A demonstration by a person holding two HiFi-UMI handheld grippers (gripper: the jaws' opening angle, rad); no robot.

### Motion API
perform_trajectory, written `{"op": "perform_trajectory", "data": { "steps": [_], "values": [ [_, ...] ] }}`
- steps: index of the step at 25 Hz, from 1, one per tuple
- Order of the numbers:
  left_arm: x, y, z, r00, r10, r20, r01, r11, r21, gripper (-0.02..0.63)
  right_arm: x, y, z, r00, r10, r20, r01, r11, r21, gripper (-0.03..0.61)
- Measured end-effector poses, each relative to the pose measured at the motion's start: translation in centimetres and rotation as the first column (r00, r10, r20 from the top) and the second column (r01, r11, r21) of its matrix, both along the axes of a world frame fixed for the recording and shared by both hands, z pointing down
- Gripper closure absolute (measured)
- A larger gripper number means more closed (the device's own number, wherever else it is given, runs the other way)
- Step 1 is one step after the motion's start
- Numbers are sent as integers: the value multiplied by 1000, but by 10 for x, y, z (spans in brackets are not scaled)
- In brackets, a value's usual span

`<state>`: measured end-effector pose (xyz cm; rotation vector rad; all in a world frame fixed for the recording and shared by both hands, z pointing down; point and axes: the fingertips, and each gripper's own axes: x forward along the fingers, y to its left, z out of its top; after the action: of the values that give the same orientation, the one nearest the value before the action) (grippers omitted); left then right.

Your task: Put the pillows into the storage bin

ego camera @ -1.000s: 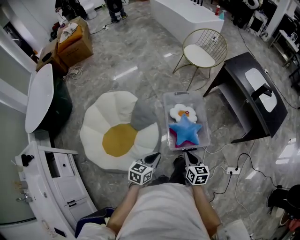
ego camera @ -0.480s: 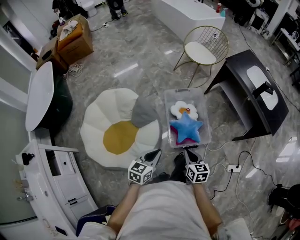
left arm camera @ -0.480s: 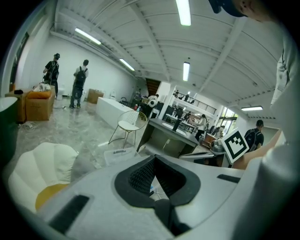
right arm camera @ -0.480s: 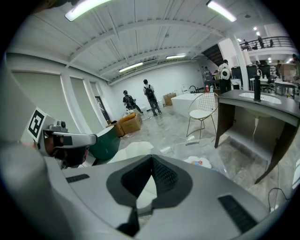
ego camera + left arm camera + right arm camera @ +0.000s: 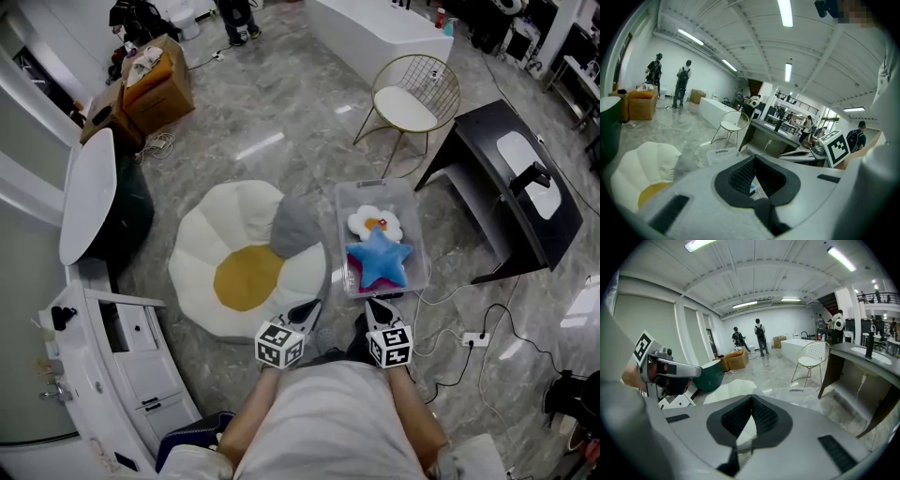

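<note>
Grey fabric marks the 1 small pillow outside the container: a grey pillow [image 5: 296, 228] lies on the rim of a big white-and-yellow floor cushion [image 5: 234, 281], just beside the left wall of the clear storage bin [image 5: 418, 239]. Inside the bin sit a blue star pillow [image 5: 378, 261] and a white flower pillow [image 5: 374, 223].

Both tools hang low near the person's body. The left gripper [image 5: 307, 311] has its jaws pressed together with nothing between them, and the right gripper [image 5: 377, 309] is likewise closed and empty, its tip near the bin's near end.

The step in hand looks like a reach for the grey pillow. To do it well, I would spread the left jaws wide before arriving, come down on the pillow's upper edge, and pinch a thick fold so the soft fabric does not slip. Then lift it clear of the bin wall and lower it onto the free space beside the flower pillow, pressing lightly so it settles below the rim.

Several things stay unclear. Something pink shows under the star, but it is mostly covered and I cannot say what it is. Whether the grey pillow touches the bin wall cannot be told. Each gripper's own view is largely filled by its body, so the bin's contents are hidden there.
</note>
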<state>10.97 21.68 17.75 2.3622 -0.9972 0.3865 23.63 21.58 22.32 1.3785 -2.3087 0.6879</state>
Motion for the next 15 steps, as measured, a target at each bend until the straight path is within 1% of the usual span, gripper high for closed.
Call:
{"op": "perform_trajectory", "data": {
  "steps": [6,15],
  "values": [
    [0,1,4,1000,4,23,-4,1000,-5,604,8,0,1,999,42,31,-41,999,-11,580],
    [8,6,3,999,27,16,-27,1000,-8,604,13,5,-2,998,57,24,-57,998,-5,580]
  ]
}}
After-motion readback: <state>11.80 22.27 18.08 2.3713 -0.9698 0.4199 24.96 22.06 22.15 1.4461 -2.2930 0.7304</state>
